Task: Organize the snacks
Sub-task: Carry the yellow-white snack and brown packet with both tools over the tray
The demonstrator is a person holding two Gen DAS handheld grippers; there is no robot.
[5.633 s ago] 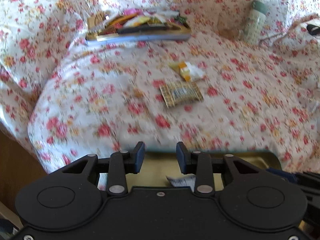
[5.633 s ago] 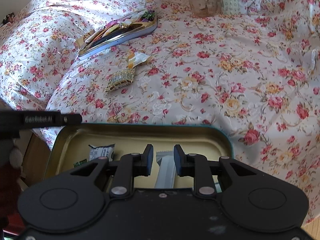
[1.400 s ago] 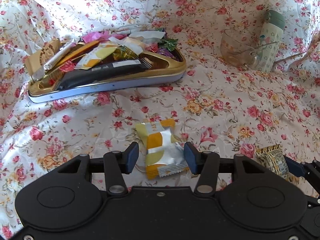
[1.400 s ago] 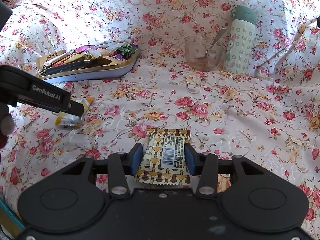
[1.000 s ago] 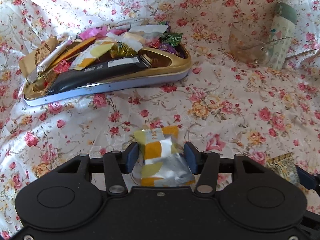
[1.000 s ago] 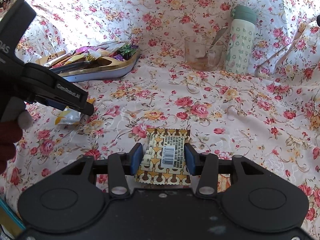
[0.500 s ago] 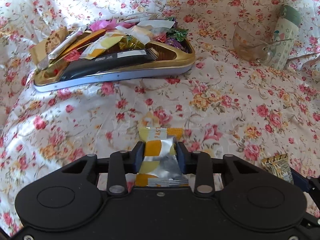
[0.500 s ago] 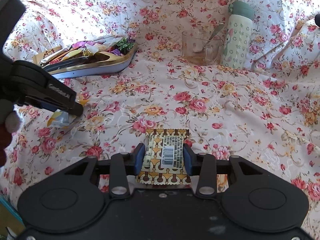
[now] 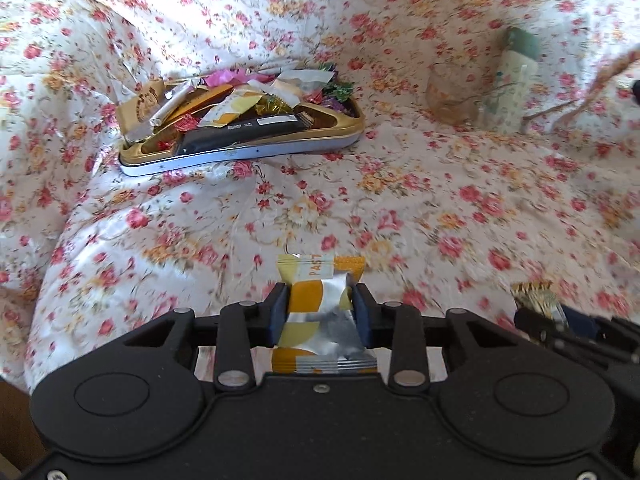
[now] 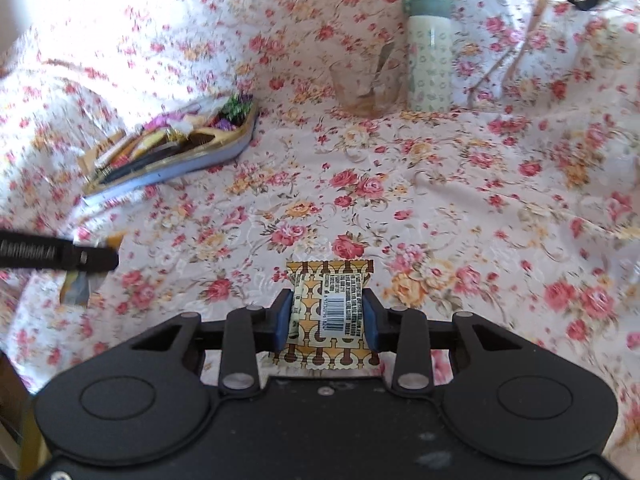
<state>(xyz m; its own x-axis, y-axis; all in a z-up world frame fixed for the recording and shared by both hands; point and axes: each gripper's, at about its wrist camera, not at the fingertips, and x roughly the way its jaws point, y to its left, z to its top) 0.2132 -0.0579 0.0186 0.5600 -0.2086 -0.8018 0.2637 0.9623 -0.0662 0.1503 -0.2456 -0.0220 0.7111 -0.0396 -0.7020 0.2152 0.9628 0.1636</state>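
Note:
My left gripper (image 9: 319, 304) is shut on an orange-and-silver snack packet (image 9: 308, 270) and holds it above the floral bedsheet (image 9: 400, 200). My right gripper (image 10: 326, 308) has a brown-and-cream patterned packet (image 10: 328, 274) with a barcode between its pads. The jaws are still closing and press on the packet's sides. In the right wrist view the left gripper's finger (image 10: 92, 260) reaches in from the left edge, with the orange packet (image 10: 76, 290) hanging under it. A gold tin tray (image 9: 240, 152), also in the right wrist view (image 10: 180, 172), lies further back, piled with several wrapped snacks.
A glass cup (image 10: 366, 84) with a spoon and a pale green bottle (image 10: 430, 48) stand at the back right. Both show blurred in the left wrist view, the cup (image 9: 452, 96) left of the bottle (image 9: 514, 88). The sheet is rumpled into folds. A wooden edge (image 9: 10, 420) shows at bottom left.
Both grippers closed on their packets, which had lain on the sheet. Both have since risen and pulled back with the packets held; the tray and cup look farther away.

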